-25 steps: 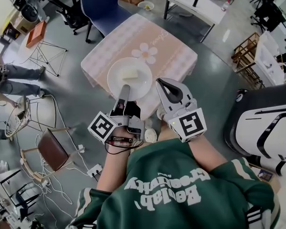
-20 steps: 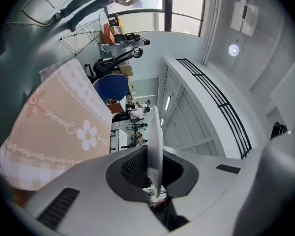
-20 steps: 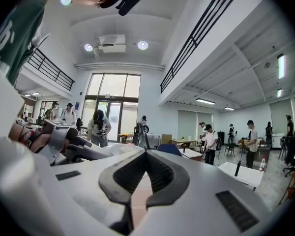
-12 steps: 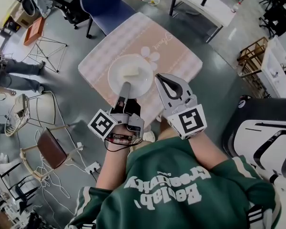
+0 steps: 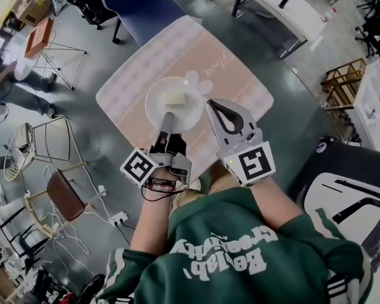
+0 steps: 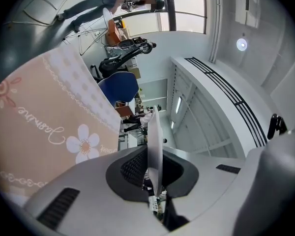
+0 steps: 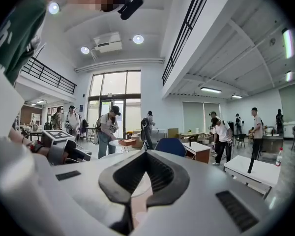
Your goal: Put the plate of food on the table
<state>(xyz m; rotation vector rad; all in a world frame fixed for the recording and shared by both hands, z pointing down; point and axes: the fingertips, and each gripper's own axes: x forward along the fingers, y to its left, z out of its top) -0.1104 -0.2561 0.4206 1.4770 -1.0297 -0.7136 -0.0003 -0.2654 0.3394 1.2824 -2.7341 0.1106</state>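
Observation:
A white plate [image 5: 157,108] carrying a pale block of food [image 5: 174,97] is over the pink flowered tablecloth of the square table [image 5: 234,75]. My left gripper [image 5: 167,119] is shut on the plate's near rim. The left gripper view shows that rim [image 6: 154,141] edge-on between the jaws, with the cloth [image 6: 39,127] beside it. I cannot tell whether the plate touches the cloth. My right gripper [image 5: 211,104] is shut and empty, just right of the plate; its closed tips [image 7: 143,154] point out into the room.
A blue chair [image 5: 136,2] stands beyond the table and a white table [image 5: 285,8] at the back right. Wire stools [image 5: 47,138], a brown chair [image 5: 63,195] and floor cables lie left. A white and black machine [image 5: 348,195] sits right.
The plate and both grippers have moved forward, from the table's near edge to further in over the cloth. Both grips look unchanged.

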